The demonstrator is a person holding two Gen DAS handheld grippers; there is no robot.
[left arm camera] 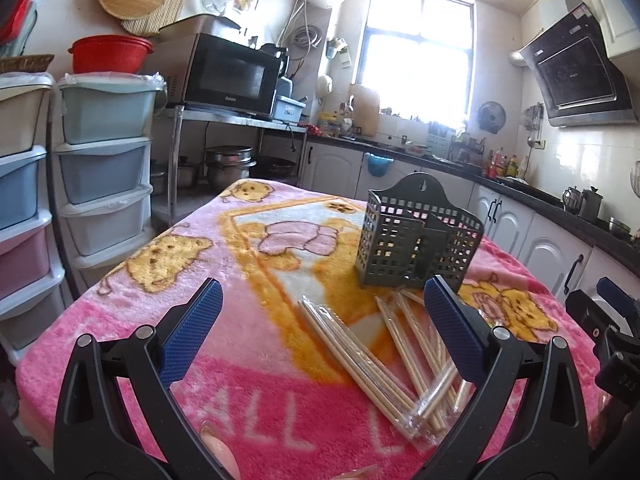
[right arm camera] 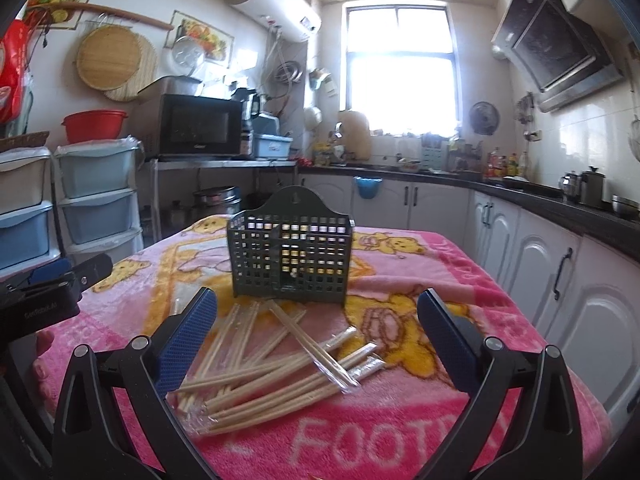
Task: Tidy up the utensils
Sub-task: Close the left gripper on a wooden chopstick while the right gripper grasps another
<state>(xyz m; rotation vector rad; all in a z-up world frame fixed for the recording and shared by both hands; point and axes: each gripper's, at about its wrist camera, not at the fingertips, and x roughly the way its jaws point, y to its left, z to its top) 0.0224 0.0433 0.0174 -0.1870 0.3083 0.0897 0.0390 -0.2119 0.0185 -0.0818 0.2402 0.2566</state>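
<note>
— How far along am I?

— Barely begun. My left gripper hangs with fingers spread wide, holding nothing. The chopsticks lie loose on the blanket over the counter, just before the holder.

— And the right?

— My right gripper gapes too, empty. The holder looks empty; every chopstick is left to do.

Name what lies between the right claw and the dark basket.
In the right wrist view, wrapped chopsticks lie scattered on the pink blanket between the open right claw and the basket.
</note>
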